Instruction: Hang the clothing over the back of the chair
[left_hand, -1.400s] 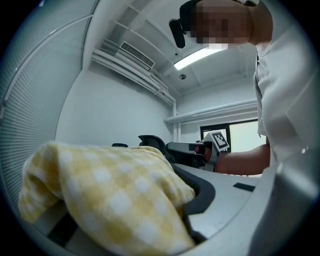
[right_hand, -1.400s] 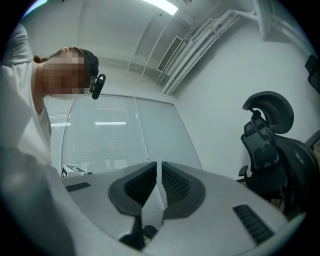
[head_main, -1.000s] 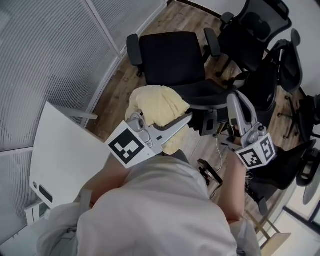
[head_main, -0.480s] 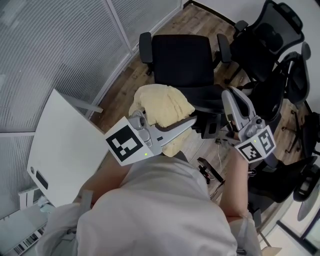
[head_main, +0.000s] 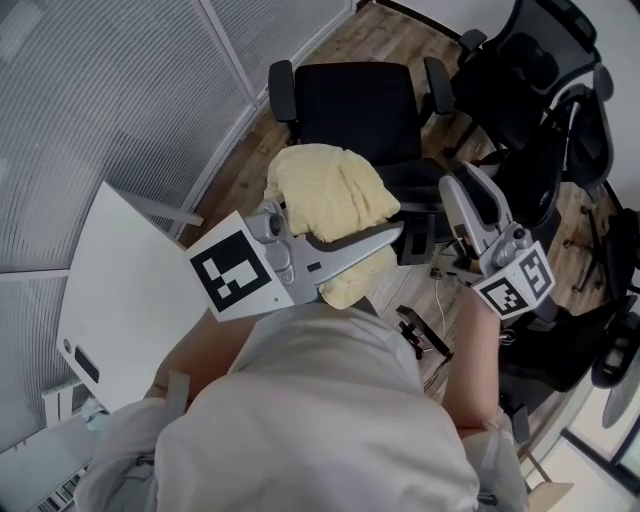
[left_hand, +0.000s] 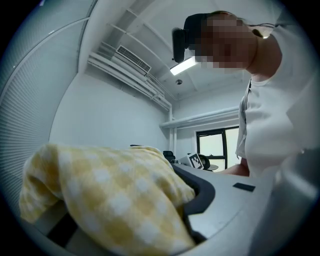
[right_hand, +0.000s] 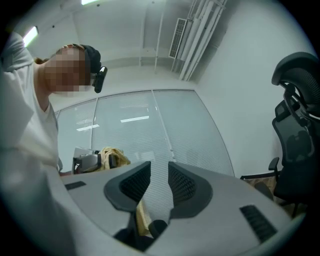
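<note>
A yellow checked garment (head_main: 325, 190) is bundled over my left gripper (head_main: 385, 236), which is shut on it; a fold hangs below the jaws. In the left gripper view the garment (left_hand: 110, 200) covers one jaw, and only the other black pad (left_hand: 202, 192) shows. The black office chair (head_main: 355, 100) stands just beyond, its back nearest me. My right gripper (head_main: 468, 200) is to the right of the garment. Its jaws have just been opening, and in its own view my right gripper (right_hand: 159, 175) shows a gap between the pads. A yellow strip (right_hand: 142, 216) hangs low behind them, unpressed.
A white table (head_main: 120, 290) stands at my left against a glass wall with blinds (head_main: 100, 100). More black chairs (head_main: 530, 80) crowd the right side. Cables and a small black device (head_main: 420, 335) lie on the wooden floor.
My left gripper has risen with the yellow garment and sits closer to the chair's back. The right gripper has stayed about where it was.
</note>
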